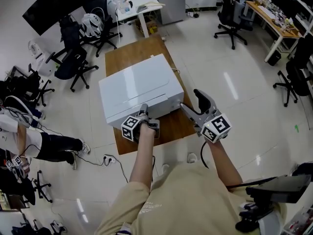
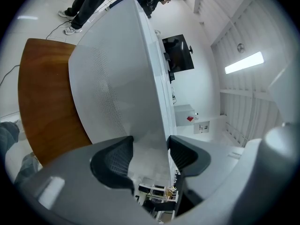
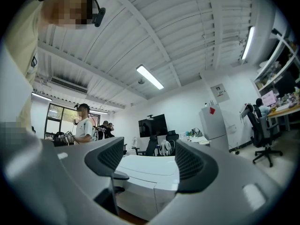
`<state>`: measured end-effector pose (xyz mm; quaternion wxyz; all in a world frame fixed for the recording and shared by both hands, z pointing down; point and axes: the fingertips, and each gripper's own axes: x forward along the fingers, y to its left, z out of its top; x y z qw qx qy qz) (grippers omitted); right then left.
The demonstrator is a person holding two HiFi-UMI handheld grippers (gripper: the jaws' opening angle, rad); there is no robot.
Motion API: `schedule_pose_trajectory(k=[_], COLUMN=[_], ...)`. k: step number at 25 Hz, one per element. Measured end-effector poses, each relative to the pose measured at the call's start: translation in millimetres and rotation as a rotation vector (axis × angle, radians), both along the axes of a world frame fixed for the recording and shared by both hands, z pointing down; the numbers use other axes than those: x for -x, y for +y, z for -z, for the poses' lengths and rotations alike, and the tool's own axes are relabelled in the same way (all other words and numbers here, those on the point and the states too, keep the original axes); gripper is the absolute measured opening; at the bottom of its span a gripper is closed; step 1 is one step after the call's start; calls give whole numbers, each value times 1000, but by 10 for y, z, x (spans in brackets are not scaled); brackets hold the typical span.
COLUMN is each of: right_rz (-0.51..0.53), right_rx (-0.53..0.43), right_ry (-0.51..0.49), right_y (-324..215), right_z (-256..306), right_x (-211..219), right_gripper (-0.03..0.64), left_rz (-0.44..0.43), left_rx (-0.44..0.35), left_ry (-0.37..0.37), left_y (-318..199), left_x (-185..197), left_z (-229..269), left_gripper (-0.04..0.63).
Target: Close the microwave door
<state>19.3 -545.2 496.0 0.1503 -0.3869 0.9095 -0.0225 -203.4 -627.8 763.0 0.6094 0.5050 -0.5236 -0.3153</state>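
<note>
— Where do we have the white box-shaped microwave (image 1: pixel 139 82)?
— On our brown wooden counter (image 1: pixel 132 53), with its front toward us. Our left claw (image 2: pixel 150 151) is pinched narrow on the edge of its white perforated door (image 2: pixel 122 78).
— And our right claw (image 3: pixel 150 161)?
— Spread wide with nothing between its jaws, just beside the microwave's front right corner, tilted upward.

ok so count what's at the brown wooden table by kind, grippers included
white box-shaped microwave: 1
brown wooden table: 1
two-jaw grippers: 2 (left gripper, right gripper)
total: 4
</note>
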Motion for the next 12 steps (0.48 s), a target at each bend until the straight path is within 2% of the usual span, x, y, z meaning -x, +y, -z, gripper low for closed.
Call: schedule_pose_trajectory(k=[3, 5, 7, 9, 11, 12], right_rz=[7, 14, 20, 29, 41, 43], right_rx=[-5, -6, -8, -9, -14, -16], right_ry=[-7, -7, -1, 4, 18, 26], right_y=[80, 134, 206, 323, 421, 445], right_z=[-24, -58, -33, 22, 120, 181], right_x=[62, 170, 287, 384, 439, 432], right_gripper=[331, 331, 331, 331, 331, 331], left_rz=[-13, -62, -163, -254, -285, -297], left_rx=[15, -26, -116, -228, -341, -401], left_ry=[-10, -68, -145, -148, -146, -174], left_y=[2, 58, 189, 475, 783, 904], left_x=[-17, 14, -22, -107, -138, -165], left_z=[-54, -29, 68, 236, 549, 779], left_gripper=[250, 249, 241, 233, 235, 235])
